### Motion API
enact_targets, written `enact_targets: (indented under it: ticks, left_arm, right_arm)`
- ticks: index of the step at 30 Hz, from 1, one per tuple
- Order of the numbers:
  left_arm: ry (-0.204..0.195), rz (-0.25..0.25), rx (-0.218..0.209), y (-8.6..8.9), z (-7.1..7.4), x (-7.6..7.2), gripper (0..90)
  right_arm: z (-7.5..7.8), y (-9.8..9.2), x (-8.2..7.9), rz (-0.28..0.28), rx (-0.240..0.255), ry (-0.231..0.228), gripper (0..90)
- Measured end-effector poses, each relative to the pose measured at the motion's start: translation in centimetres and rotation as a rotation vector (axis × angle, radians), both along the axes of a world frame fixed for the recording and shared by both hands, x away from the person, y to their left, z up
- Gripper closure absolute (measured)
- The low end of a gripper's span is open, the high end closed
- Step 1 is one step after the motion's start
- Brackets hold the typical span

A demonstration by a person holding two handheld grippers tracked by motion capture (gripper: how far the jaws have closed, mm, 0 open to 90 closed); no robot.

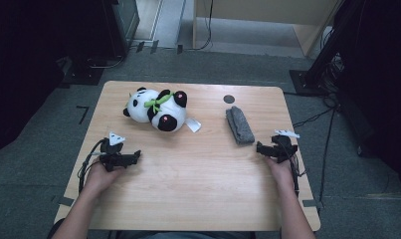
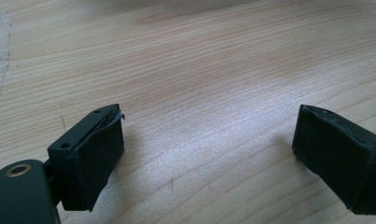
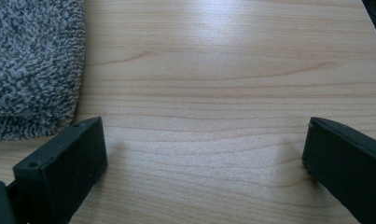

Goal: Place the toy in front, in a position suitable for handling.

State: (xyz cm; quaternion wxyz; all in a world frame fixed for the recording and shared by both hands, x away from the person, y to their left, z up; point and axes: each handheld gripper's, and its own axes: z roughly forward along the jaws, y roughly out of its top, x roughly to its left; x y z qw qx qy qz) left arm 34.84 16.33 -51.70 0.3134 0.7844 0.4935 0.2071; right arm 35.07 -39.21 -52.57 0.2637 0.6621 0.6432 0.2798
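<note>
The left tongs [image 1: 136, 157] and the right tongs [image 1: 260, 148] both rest low on the desk [image 1: 198, 174] in the high view, each held in a hand whose forearm comes up from the near edge. The left hand [image 1: 102, 175] lies near the left edge with its tongs aimed toward the middle of the desk; the right hand [image 1: 281, 167] lies near the right edge with its tongs aimed inward, just beside the near end of the grey cloth [image 1: 239, 125]. The cloth lies folded toward the far right corner. A plush panda [image 1: 155, 109] lies on its side near the far edge, left of centre, well apart from both tongs.

In the left gripper view, the jaws stand wide apart, released, with bare wood between them.

In the right gripper view, the jaws are likewise spread and released over bare wood; the grey cloth [image 3: 34, 65] lies just beyond one jaw, at the upper left.
</note>
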Motion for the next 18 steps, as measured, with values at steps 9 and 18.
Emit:
enact_targets:
  ticks: [9, 18]
  left_arm:
    - [0.000, 0.008, -0.001, -0.06, 0.00, -0.01, 8.8]
    - [0.001, 0.008, -0.002, -0.43, -0.01, 0.16, 8.7]
  right_arm:
    - [0.01, 0.00, -0.14, -0.011, 0.001, 0.001, 0.0]
    - [0.00, 0.00, -0.14, -0.013, -0.001, 0.000, 0.0]
